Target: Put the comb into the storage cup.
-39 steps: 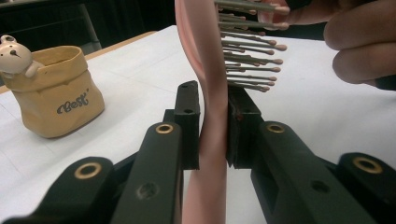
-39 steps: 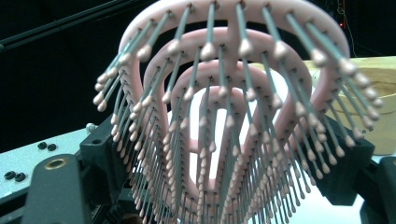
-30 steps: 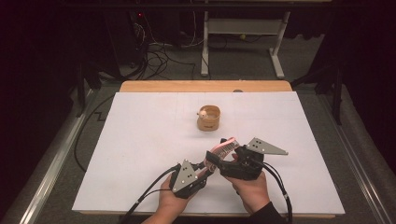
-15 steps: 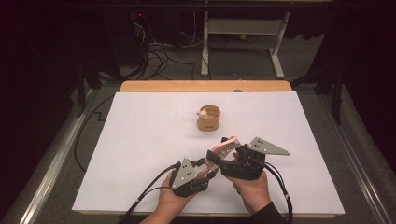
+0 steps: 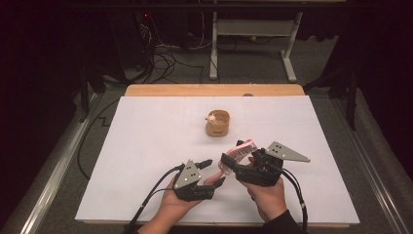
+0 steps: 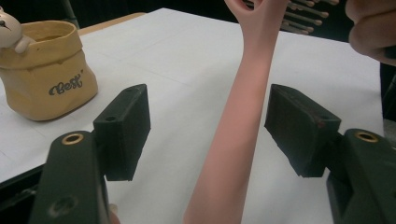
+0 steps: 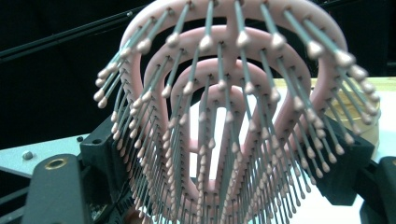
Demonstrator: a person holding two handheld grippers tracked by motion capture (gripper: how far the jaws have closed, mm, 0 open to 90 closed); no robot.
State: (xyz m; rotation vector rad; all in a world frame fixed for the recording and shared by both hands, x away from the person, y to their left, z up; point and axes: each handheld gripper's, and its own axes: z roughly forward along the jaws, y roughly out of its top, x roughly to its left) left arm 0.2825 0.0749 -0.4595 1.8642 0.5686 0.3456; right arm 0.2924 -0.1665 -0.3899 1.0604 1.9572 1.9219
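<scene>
- Left gripper (image 5: 210, 171): jaws apart, having just been opening; the brush (image 5: 237, 155) handle (image 6: 243, 116) runs between them, touching neither pad.
- Right gripper (image 5: 234, 163): clamped on the brush head, bristles toward its camera.
- Earlier the left jaws pinched the handle.
- Pot (image 5: 217, 124) stands beyond both.

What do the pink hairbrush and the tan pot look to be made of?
Pink hairbrush: probably moulded plastic, smooth and matt; the vented head's loops and handle look like one piece, and the grey bristles, maybe nylon or wire, end in pink ball tips. Tan pot: shaped like a crumpled paper bag, yet its thick rim and soft sheen suggest glazed ceramic or resin.
</scene>
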